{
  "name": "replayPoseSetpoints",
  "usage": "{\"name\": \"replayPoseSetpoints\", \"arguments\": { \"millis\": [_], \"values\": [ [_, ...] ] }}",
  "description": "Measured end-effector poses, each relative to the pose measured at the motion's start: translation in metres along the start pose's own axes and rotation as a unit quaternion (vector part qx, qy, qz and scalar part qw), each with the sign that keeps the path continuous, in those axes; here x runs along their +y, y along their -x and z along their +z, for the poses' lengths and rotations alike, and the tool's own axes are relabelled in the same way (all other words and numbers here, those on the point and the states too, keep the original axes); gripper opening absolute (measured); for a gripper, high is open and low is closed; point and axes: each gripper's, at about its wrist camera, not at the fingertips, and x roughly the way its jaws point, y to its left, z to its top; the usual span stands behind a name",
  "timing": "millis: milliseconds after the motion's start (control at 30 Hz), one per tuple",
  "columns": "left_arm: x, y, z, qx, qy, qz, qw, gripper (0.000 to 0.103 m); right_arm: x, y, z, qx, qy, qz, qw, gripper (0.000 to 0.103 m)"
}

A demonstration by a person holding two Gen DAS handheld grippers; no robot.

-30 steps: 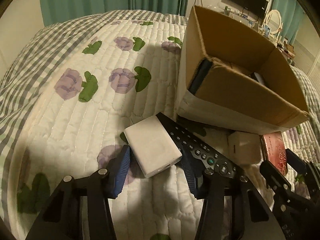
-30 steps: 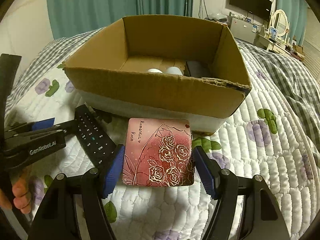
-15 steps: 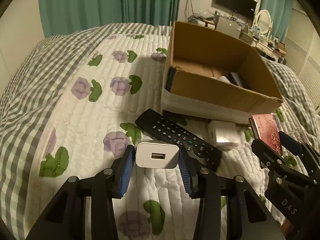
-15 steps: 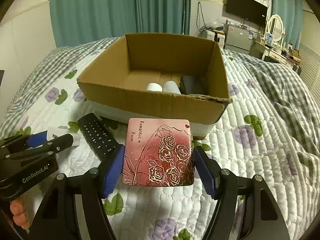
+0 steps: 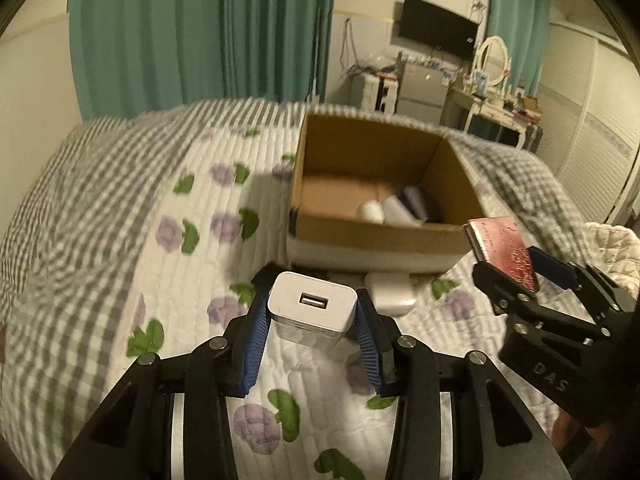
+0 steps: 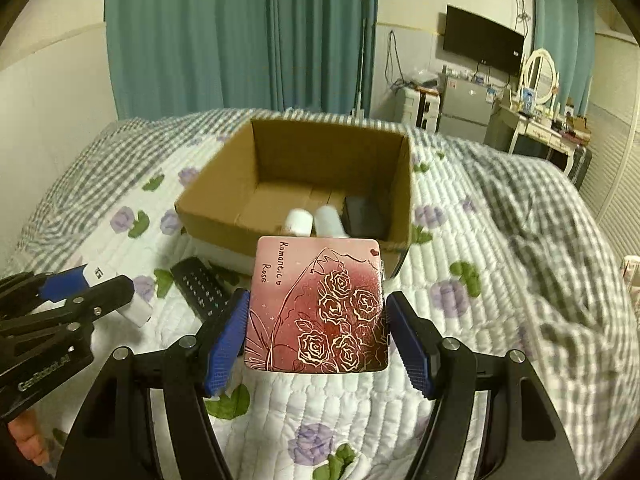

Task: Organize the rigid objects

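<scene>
- Left tool [image 5: 312, 320] pinches white USB charger [image 5: 312, 312], lifted off the bed [image 5: 120, 240].
- Right tool [image 6: 316, 336] pinches pink rose tin [image 6: 318, 304], raised.
- Cardboard box [image 6: 224, 204] at 12 o'clock of both; black remote [image 6: 200, 290] on the bed at 10 o'clock of right tool.

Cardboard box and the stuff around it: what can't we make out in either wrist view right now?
- Cardboard box contents, both views: motion blur; two pale cylinders and a dark block, type unreadable.
- Remote: in the left view hidden behind the white charger and left tongs; buttons too small in the right view.
- White item by the box: partly hidden, identity unclear.
- Rose tin in the right tongs: underside unseen.
</scene>
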Motion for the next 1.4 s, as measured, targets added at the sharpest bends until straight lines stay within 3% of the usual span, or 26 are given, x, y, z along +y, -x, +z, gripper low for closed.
{"name": "replayPoseSetpoints", "arguments": {
  "millis": [300,433,633,1100,1233,1400],
  "values": [
    [-0.019,0.021,0.05,-0.055,-0.02,-0.015,0.9982,0.042,-0.016,0.022,0.058,-0.055,0.008,-0.007,0.998,0.069],
    [-0.028,0.01,0.076,-0.068,-0.031,-0.017,0.9971,0.042,-0.026,0.02,0.09,-0.076,0.008,-0.007,0.997,0.069],
    [-0.034,-0.026,0.105,-0.067,-0.035,-0.02,0.997,0.042,-0.037,-0.01,0.12,-0.072,0.007,-0.005,0.997,0.069],
    [-0.035,-0.122,0.102,0.002,-0.039,-0.006,0.9992,0.043,-0.054,-0.096,0.113,-0.024,0.016,0.007,1.0,0.069],
    [-0.034,-0.13,0.101,0.016,-0.038,-0.002,0.9992,0.043,-0.055,-0.101,0.11,-0.019,0.016,0.012,1.0,0.069],
    [-0.033,-0.117,0.108,-0.004,-0.044,-0.006,0.999,0.045,-0.053,-0.105,0.11,-0.014,0.017,0.012,1.0,0.069]
  ]
}}
